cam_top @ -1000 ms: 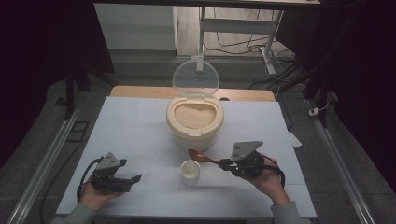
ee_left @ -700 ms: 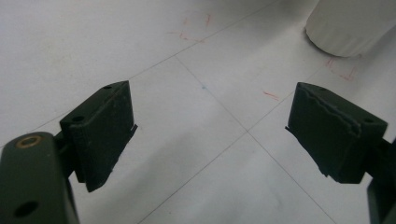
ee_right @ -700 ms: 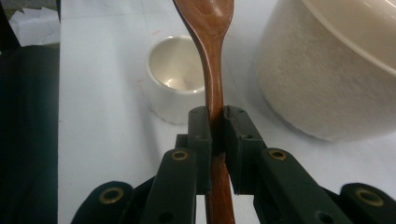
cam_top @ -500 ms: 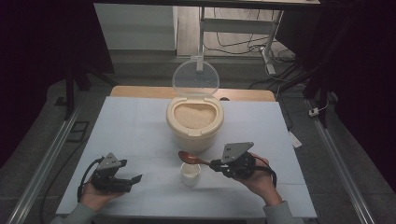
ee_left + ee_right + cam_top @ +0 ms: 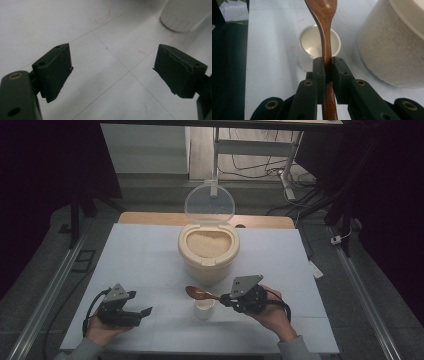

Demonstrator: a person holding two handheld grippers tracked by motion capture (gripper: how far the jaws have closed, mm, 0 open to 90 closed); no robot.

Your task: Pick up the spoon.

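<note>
- Right gripper (image 5: pixel 226 299), lower centre-right of the high view: jaws clamped on the handle of the wooden spoon (image 5: pixel 199 293); the right gripper view shows the handle pinched between both pads.
- Spoon bowl sits just above the small white cup (image 5: pixel 204 307), lower centre of frame; no contents discernible in the bowl of the spoon.
- Judgement: spoon is light, stiff, smooth-finished; liable to pivot in the pads. A hold on the handle is sound.
- Cup likely light and easily tipped if nudged.
- Left gripper (image 5: pixel 142 312), lower left: jaws wide apart, holding nothing, over bare table (image 5: pixel 140 250).
- Rice container (image 5: pixel 208 251), lid raised, stands just behind the cup; open room lies left and right, tight behind.
</note>
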